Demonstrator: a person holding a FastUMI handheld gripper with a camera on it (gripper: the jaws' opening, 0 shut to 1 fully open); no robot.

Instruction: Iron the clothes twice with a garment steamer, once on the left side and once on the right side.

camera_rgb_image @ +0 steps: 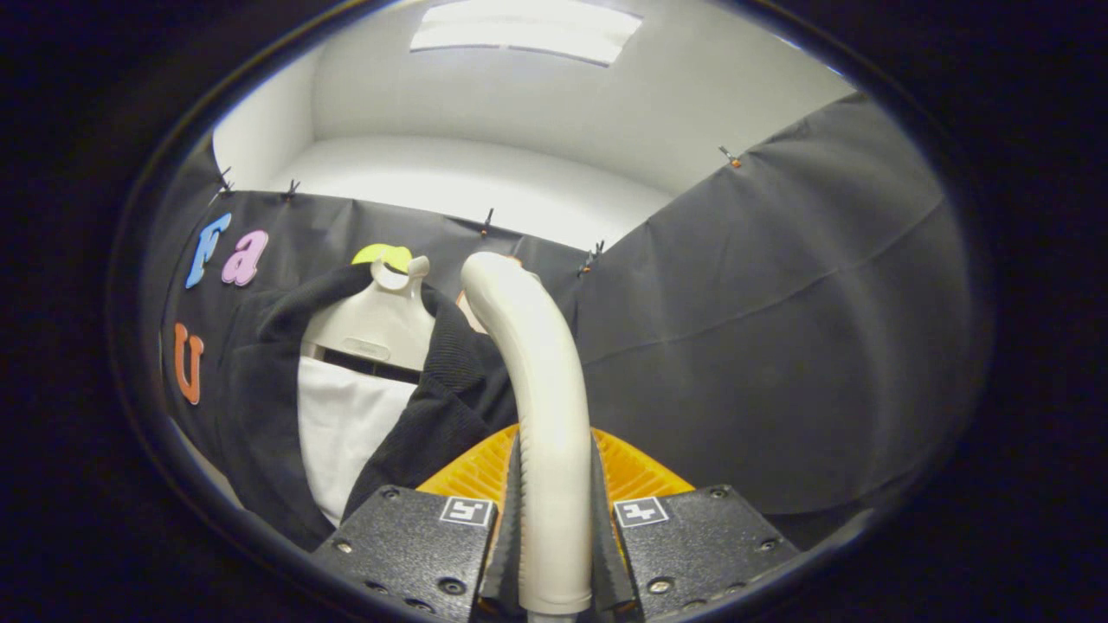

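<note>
The steamer handle (pixel 541 407) is clamped between the gripper (pixel 554 519) fingers, its head being hidden against the dark jacket (pixel 433 407).

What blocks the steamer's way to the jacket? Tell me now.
Nothing visible. The claw is shut on the steamer handle, and the black jacket hangs on its white hanger form just beyond, to one side, with open space between them.

Cream hanger (pixel 376 324), dark jacket (pixel 260 407) over white garment (pixel 346 433)
</note>
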